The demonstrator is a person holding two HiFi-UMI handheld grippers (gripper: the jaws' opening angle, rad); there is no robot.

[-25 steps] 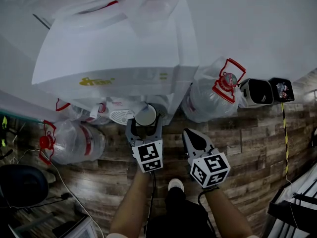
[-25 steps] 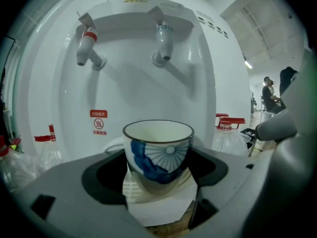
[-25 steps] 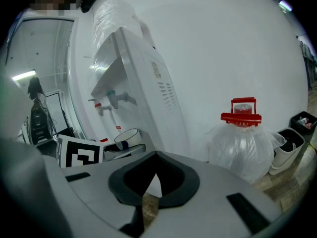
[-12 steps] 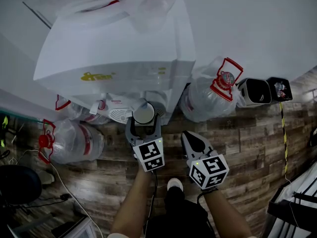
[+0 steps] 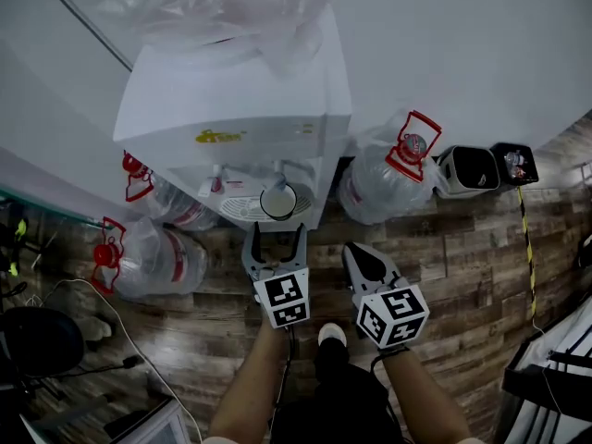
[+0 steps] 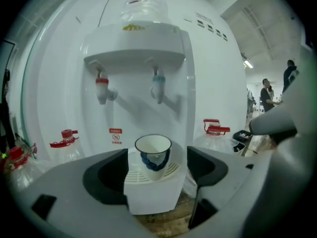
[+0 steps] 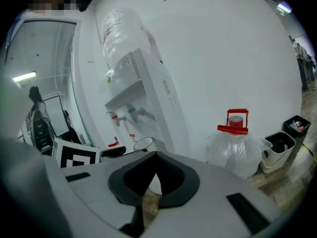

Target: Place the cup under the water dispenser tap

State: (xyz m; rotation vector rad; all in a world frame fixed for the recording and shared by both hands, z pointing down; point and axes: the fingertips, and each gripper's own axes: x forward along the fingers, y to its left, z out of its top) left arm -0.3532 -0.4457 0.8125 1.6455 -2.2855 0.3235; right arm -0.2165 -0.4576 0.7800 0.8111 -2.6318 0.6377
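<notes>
A white cup with a blue pattern (image 6: 153, 155) stands upright on the white drip tray (image 6: 148, 190) of the water dispenser (image 5: 240, 109), below the blue tap (image 6: 157, 86); a red tap (image 6: 101, 88) is to its left. My left gripper (image 5: 276, 233) is open just short of the cup (image 5: 278, 201), with the jaws spread wide and touching nothing. Beside it on the right, my right gripper (image 5: 360, 256) is shut and empty, pointing past the dispenser's right side. The cup's rim (image 7: 143, 144) shows in the right gripper view, above the closed gripper (image 7: 153, 176).
Large water bottles with red handles lie on the wooden floor: one right of the dispenser (image 5: 388, 178), two on the left (image 5: 153, 257), (image 5: 176, 209). Two small black bins (image 5: 472, 170) stand by the wall at right. A black chair (image 5: 37, 340) is at lower left.
The left gripper, shut round the cup a second ago, has opened and drawn back a little. The cup now stands alone on the drip tray. The head view has tilted up.
</notes>
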